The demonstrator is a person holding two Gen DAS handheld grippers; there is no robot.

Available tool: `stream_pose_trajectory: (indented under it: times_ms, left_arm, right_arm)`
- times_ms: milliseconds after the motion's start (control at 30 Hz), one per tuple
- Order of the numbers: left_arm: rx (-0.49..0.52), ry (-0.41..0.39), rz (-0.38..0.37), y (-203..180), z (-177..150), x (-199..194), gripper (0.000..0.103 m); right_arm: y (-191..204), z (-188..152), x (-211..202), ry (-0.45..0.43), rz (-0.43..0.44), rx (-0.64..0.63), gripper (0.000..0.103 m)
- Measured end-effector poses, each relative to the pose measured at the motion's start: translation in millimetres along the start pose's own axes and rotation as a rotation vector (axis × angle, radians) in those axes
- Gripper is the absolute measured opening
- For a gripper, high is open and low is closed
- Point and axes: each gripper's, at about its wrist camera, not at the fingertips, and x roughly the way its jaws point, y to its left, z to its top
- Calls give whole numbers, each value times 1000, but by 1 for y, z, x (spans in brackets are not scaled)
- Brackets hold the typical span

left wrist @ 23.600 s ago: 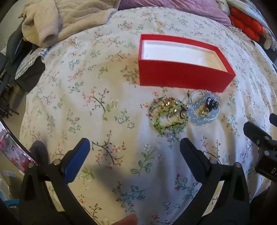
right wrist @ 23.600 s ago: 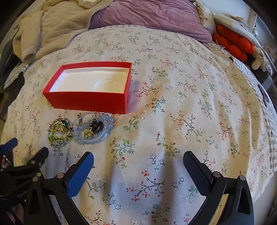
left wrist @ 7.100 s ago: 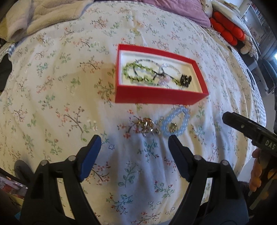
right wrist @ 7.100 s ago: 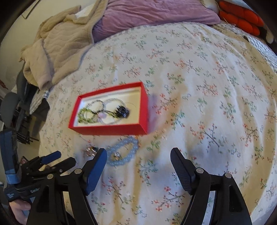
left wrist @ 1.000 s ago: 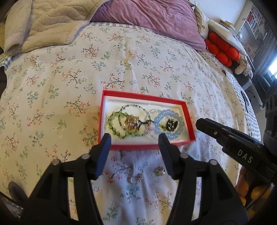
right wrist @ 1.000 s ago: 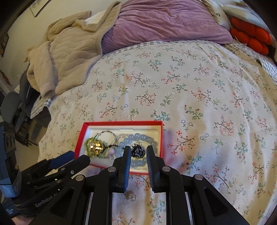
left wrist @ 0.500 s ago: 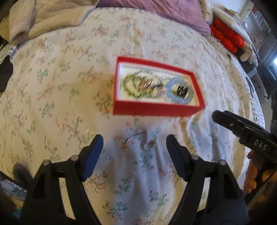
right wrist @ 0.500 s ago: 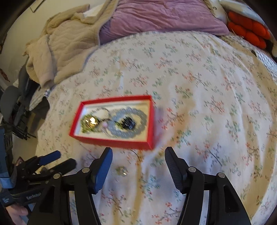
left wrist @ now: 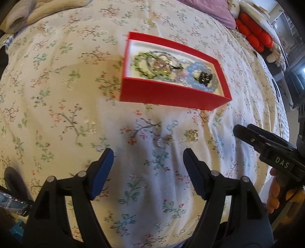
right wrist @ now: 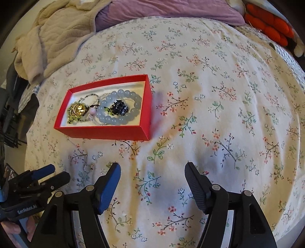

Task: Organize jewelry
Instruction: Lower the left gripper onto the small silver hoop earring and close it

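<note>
Though blurred, two small rings [left wrist: 164, 140] lie before the red box [left wrist: 171, 95].

A bedroom in a home: the whole work surface is a bed spread with a floral-print duvet [right wrist: 219, 106]. A purple pillow [right wrist: 171, 9] and a crumpled beige quilted blanket [right wrist: 57, 36] lie at its head, with an orange plush toy [right wrist: 270, 24] at the far corner.
</note>
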Motion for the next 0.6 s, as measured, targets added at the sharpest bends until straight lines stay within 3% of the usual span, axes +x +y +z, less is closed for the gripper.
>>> stream_pose_trajectory:
  times_ms: [100, 167, 267, 433, 600]
  left_arm:
    - [23, 12, -5, -11, 2, 7, 70]
    - [43, 27, 4, -16, 2, 13, 56]
    - [66, 53, 13, -20, 1, 23, 43]
    - [179, 18, 31, -28, -4, 31, 39]
    - [335, -73, 38, -32, -12, 38, 39]
  right_arm:
    - [0, 0, 3, 11, 3, 4, 71]
    - [1, 0, 4, 16, 1, 5, 71]
    - [1, 0, 5, 20, 2, 6, 71]
    - [1, -2, 7, 29, 5, 7, 71]
    - [1, -12, 14, 46, 55, -22, 71]
